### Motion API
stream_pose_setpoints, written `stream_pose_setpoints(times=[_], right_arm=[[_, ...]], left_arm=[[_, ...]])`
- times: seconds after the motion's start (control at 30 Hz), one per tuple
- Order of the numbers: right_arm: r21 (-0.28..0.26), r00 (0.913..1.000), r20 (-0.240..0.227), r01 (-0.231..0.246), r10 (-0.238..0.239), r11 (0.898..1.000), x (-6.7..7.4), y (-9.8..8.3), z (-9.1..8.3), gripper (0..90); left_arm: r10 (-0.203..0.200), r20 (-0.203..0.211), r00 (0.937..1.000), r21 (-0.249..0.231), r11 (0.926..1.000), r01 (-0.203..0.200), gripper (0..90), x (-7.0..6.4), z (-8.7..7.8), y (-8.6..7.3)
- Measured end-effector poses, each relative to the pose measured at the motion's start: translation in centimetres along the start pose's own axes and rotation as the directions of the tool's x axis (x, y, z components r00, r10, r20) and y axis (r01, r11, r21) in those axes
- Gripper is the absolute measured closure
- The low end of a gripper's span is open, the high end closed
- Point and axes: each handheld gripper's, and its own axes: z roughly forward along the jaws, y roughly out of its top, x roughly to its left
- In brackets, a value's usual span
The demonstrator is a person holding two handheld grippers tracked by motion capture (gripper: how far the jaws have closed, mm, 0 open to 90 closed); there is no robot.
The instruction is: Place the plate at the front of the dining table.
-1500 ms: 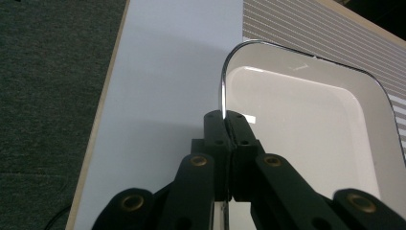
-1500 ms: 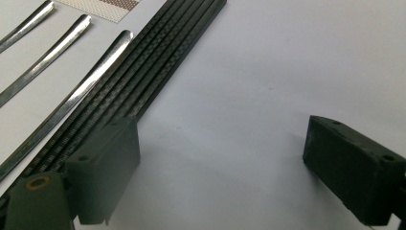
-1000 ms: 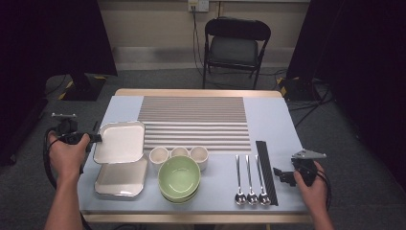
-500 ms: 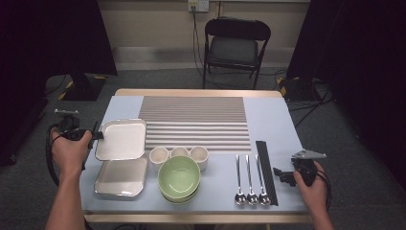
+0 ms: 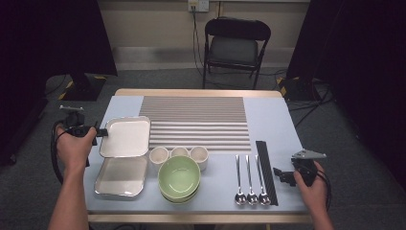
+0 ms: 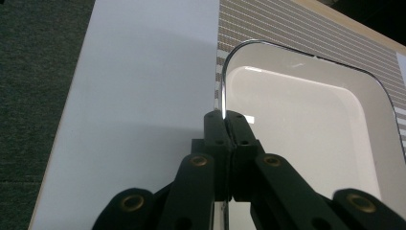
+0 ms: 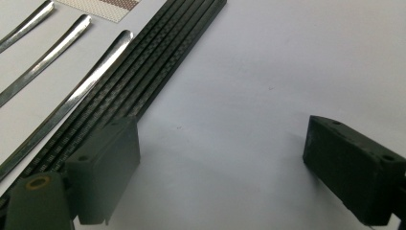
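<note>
Across the blue table (image 5: 273, 124) and toward the striped mat (image 5: 196, 120), nudges the upper tray (image 5: 125, 137) a shade farther than a second ago (edge now over the mat, just beside the lower tray (image 5: 120, 176)), pinching its rim in the left gripper (image 5: 102, 133), leaving the right gripper (image 5: 283, 175) spread by the chopsticks (image 5: 266, 172).

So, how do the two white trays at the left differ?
The far tray has its left rim clamped in the shut left gripper and overlaps the striped mat; the near tray is not gripped and lies on the bare table. Both are white, squarish, with rounded corners.
</note>
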Motion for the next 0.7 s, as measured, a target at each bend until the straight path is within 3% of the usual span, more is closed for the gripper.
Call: stream_pose_setpoints(times=[0.33,0.7], right_arm=[[-0.001,1.0000,0.001,0.000,0.000,1.000,0.0,0.0,0.0,11.2],[-0.001,1.0000,0.001,0.000,0.000,1.000,0.0,0.0,0.0,11.2]], left_arm=[[0.011,-0.002,0.9999,0.008,0.9999,-0.011,89.3,-0.6,0.3,0.4],[-0.008,-0.007,0.9999,0.010,0.9999,0.008,89.2,-1.0,1.2,0.8]])
